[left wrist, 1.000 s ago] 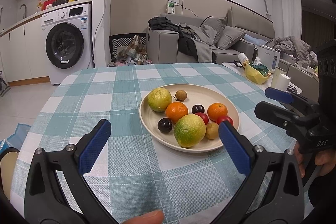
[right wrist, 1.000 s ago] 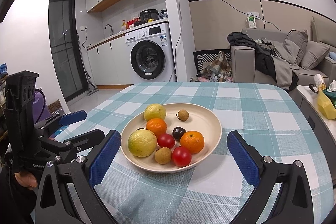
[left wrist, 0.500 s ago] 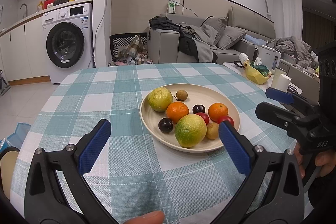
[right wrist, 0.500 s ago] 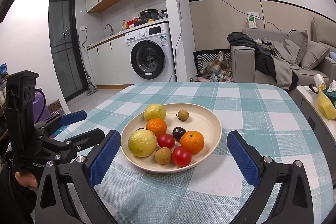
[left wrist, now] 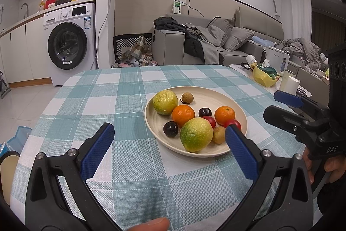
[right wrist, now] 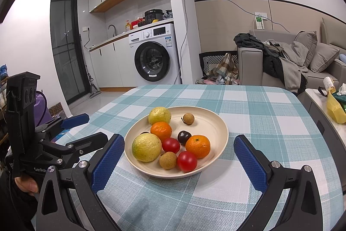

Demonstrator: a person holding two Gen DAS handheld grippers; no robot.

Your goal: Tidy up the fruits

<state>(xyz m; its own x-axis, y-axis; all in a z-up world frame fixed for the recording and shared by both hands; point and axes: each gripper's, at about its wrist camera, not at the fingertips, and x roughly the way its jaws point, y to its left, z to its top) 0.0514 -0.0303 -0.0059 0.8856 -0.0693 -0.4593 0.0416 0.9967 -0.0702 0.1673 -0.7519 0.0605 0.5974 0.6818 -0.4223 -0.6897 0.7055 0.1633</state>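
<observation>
Two tools hover near, the left tool [left wrist: 168, 140] and right tool [right wrist: 179, 155], both spread apart and empty. Beyond them, on the checked tabletop [right wrist: 270, 114], all the fruits [right wrist: 170, 140] lie mixed in one plate [right wrist: 216, 122]; none lies outside it.

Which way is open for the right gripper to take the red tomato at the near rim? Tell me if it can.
Probably yes. The right gripper is open and empty, and the red tomato lies at the plate's near edge, uncovered from above. A small brown fruit sits close beside it, so one finger may nudge that.
</observation>
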